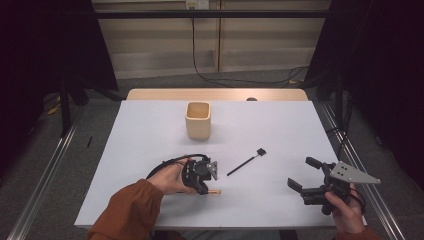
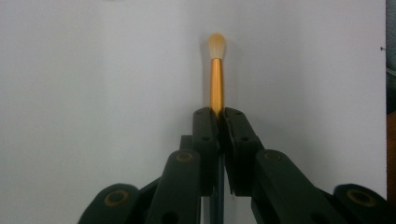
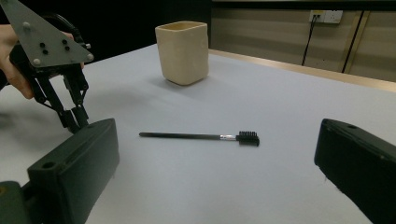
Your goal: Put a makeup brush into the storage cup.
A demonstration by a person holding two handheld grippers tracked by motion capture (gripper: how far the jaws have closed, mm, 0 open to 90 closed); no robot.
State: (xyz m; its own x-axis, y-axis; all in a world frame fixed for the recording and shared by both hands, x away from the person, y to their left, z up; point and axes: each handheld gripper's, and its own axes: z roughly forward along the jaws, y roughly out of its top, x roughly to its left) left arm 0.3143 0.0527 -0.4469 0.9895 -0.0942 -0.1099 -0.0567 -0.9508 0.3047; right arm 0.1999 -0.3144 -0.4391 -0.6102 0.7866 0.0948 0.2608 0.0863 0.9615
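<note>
A small brush with a gold handle (image 2: 215,84) and a pale tuft lies on the white table (image 1: 145,130), and my left gripper (image 2: 219,116) is shut on its handle near the front edge. From above, the brush tip (image 1: 215,192) pokes out to the right of the left gripper (image 1: 202,190). A thin black brush (image 1: 246,161) with a comb head (image 3: 247,137) lies at the middle of the table. My right gripper (image 1: 304,173) stands open at the front right, its jaws wide apart (image 3: 215,172) and nothing between them. The left gripper (image 3: 77,123) points down at the table.
A cream square cup (image 1: 198,120) stands upright toward the far middle of the table, beyond the black brush (image 3: 183,51). A wooden strip (image 1: 215,94) runs along the far edge. Metal rails flank both sides of the table, and cables lie on the floor behind it.
</note>
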